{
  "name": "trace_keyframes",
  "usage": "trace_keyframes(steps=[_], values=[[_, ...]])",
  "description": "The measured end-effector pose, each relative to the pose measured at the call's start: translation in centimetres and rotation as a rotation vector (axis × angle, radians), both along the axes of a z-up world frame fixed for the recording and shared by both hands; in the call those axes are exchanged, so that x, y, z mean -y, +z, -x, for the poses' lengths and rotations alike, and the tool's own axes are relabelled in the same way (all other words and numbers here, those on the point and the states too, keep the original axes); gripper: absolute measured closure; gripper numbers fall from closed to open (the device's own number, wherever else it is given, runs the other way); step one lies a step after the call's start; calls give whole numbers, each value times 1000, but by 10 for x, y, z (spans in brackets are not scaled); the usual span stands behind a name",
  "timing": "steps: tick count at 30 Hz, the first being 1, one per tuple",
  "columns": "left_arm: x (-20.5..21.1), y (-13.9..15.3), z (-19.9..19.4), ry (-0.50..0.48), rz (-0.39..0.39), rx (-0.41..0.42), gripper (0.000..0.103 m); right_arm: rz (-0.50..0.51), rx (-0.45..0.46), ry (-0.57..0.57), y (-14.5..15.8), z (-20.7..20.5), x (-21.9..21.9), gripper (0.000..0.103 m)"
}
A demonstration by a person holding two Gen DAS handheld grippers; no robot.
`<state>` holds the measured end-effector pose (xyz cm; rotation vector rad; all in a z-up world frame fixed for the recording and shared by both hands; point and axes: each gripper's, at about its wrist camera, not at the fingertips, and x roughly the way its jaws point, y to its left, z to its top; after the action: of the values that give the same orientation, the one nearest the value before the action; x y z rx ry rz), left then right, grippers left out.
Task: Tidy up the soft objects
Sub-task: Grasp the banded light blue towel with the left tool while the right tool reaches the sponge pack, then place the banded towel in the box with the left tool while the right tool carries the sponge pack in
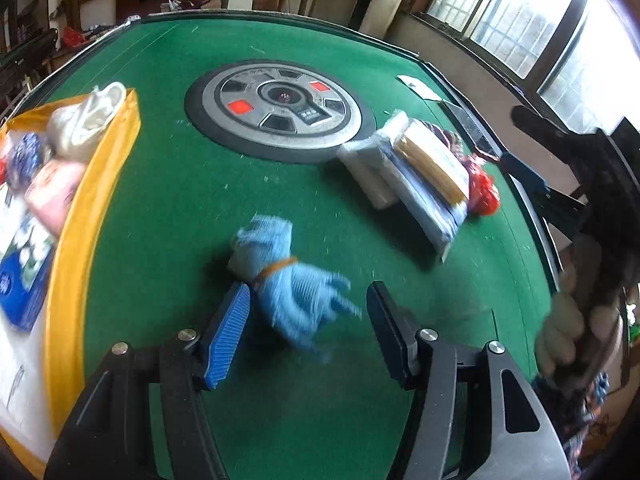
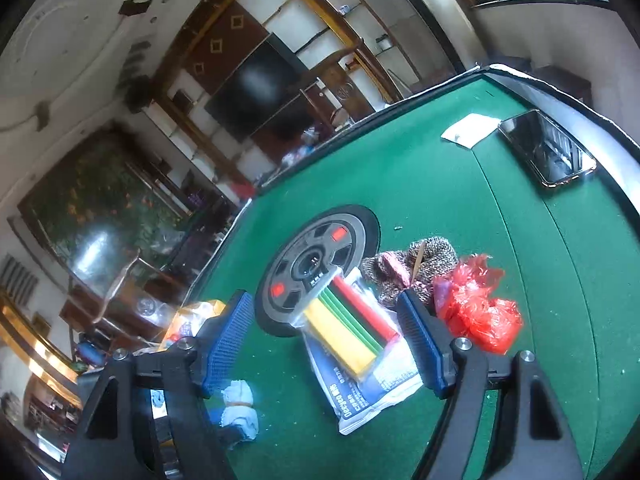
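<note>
right tool [image 2: 324,344]: jaws wide apart, nothing between the blue pads, held above the green surface [image 2: 460,200]. landmark: round grey centre disc [image 2: 320,260] set in the surface. just on the near side of the disc, overlapping its rim, a clear packet of yellow, green and red cloths [image 2: 348,320] lies on a blue-and-white packet [image 2: 360,388]. right of the disc, a knitted brown item [image 2: 416,264], then a crumpled red plastic bag [image 2: 480,312] touching it. near-left of the disc, a light blue bundle [image 2: 240,408] tied with an orange band. far right of the disc, a white paper [image 2: 470,130] and a black phone [image 2: 548,148], just beside each other.
</note>
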<state>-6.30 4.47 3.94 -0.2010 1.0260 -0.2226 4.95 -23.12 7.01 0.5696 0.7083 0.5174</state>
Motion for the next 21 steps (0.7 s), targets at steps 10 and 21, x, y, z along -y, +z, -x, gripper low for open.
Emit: trace_keyframes(steps=[10,21], values=[[22,-20,-35,33,-117,32,74,-78,-59,-24,-23,-13,12,32],[-18,4,-17,47,30,73,78,-7,-91,-18,-35,-19,4,32]])
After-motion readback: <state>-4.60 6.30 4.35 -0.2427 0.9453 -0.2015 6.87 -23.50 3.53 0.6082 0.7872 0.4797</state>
